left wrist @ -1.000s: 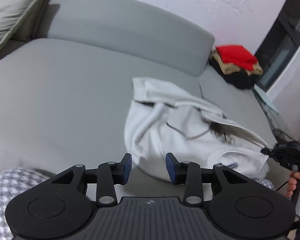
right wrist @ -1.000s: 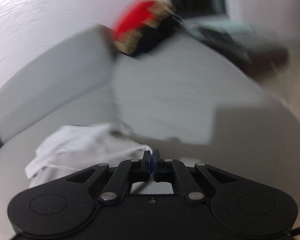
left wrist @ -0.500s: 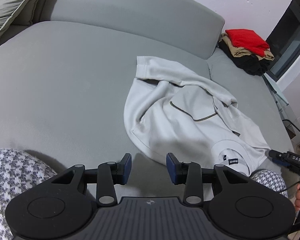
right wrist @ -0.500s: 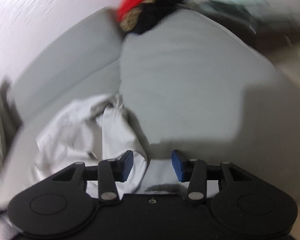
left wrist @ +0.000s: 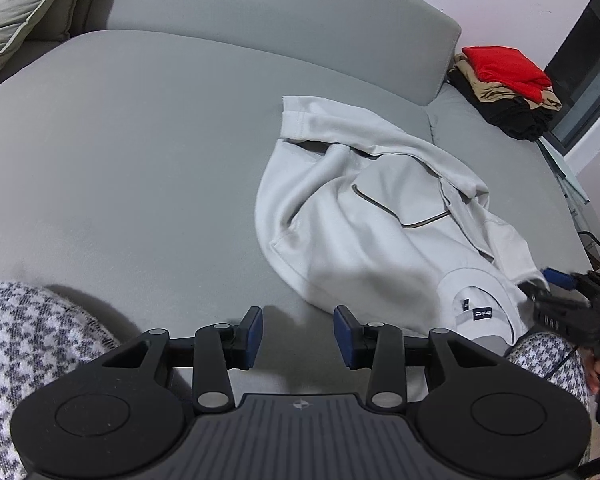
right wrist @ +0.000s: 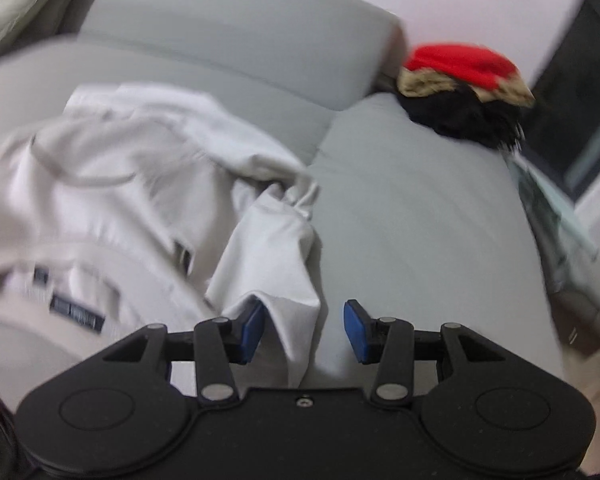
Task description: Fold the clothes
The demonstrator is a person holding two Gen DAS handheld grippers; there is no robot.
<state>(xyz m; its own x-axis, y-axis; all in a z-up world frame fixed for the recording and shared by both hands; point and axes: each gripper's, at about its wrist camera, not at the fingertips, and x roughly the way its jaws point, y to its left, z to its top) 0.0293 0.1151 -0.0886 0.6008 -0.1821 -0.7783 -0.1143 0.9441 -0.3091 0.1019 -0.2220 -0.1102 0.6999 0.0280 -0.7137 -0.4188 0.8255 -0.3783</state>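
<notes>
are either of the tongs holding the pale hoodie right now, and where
Neither. The left tongs hang open over bare sofa; the right tongs are open, a fold of the hoodie lying loose between them.

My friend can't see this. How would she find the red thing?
Look along the grey sofa to its far right end, beside the dark window. A small pile of clothes sits there; the red garment is the top one, above tan and black layers.

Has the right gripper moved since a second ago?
Yes. The right gripper has come down toward the white sweatshirt; the folded stack sits farther up-frame, and its fingers have opened.
</notes>
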